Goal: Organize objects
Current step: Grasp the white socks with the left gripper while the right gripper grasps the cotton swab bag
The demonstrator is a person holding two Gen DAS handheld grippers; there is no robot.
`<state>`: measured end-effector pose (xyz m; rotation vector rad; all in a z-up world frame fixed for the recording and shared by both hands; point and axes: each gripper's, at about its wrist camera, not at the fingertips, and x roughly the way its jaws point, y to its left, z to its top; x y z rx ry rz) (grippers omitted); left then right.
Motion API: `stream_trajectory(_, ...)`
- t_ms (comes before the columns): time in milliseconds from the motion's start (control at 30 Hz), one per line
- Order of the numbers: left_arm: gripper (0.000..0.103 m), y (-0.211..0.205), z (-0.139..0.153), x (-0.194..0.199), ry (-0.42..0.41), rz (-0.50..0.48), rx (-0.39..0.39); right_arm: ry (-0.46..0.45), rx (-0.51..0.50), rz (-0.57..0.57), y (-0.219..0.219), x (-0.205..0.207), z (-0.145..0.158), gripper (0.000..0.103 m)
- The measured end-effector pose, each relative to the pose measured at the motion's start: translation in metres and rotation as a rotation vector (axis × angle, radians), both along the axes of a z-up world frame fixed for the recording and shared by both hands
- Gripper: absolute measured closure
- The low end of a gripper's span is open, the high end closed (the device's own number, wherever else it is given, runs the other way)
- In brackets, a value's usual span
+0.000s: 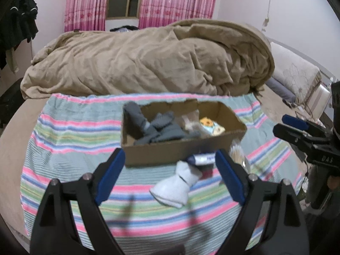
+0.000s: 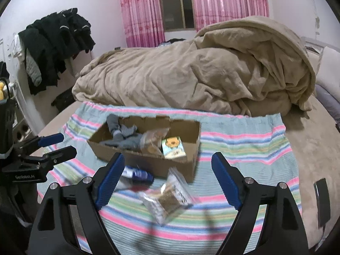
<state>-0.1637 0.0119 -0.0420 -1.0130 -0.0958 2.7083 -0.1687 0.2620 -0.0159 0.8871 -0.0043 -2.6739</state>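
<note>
1. Left hand-held gripper (image 1: 170,165): released, blue pads spread wide, nothing between them, raised over the striped cloth (image 1: 70,140) on the bed.
2. Right hand-held gripper (image 2: 167,167): likewise released and bare, pads well apart, above the same cloth.
3. Cardboard box (image 1: 180,148) on the cloth, open-topped; grey socks (image 1: 157,129) heaped at its left end, one draped over the left wall; a clear packet (image 2: 152,141) and a small carton with a yellow cartoon print (image 2: 173,148) toward its right end.
4. White sock (image 1: 174,187) loose on the cloth just in front of the box, touching a blue-and-white tube (image 1: 201,159) against the box's front wall.
5. Clear snack bag (image 2: 170,197) on the cloth near the box's front right corner, blurred.
6. Rumpled tan blanket (image 1: 148,63) piled behind the cloth; pink curtains (image 2: 140,10) beyond.
</note>
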Motion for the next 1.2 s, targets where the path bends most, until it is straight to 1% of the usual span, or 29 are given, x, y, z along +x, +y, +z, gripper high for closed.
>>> stream_trajectory(167,0.015,0.010,-0.023,-0.007,-0.056,-0.017,-0.021,-0.058,0.014,-0.002,0.005,-0.003,-0.023,0.017)
stream_trajectory(300,0.015,0.016,-0.043,-0.016,-0.094,-0.023,-0.042,-0.083,0.036,0.008,0.003,-0.006,-0.037,0.017)
stream_trajectory(433,0.015,0.019,-0.061,-0.021,-0.129,-0.039,-0.040,-0.122,0.066,0.021,-0.002,-0.011,-0.053,0.017)
stream_trajectory(533,0.015,0.019,-0.074,-0.024,-0.170,-0.045,-0.023,-0.144,0.093,0.036,-0.007,-0.014,-0.066,0.016)
stream_trajectory(600,0.015,0.022,-0.082,-0.026,-0.178,-0.046,-0.043,-0.151,0.109,0.037,-0.010,-0.016,-0.073,0.014)
stream_trajectory(700,0.015,0.026,-0.090,-0.029,-0.173,-0.032,-0.073,-0.172,0.118,0.038,-0.013,-0.020,-0.083,0.014)
stream_trajectory(933,0.015,0.034,-0.100,-0.035,-0.173,-0.041,-0.115,-0.222,0.112,0.048,-0.018,-0.028,-0.101,0.012)
stream_trajectory(1000,0.015,0.037,-0.103,-0.037,-0.170,-0.040,-0.136,-0.229,0.119,0.049,-0.019,-0.029,-0.106,0.010)
stream_trajectory(1100,0.015,0.043,-0.110,-0.041,-0.183,-0.041,-0.175,-0.234,0.123,0.046,-0.020,-0.032,-0.111,0.010)
stream_trajectory(1200,0.015,0.047,-0.114,-0.042,-0.168,-0.040,-0.197,-0.248,0.116,0.044,-0.020,-0.035,-0.115,0.010)
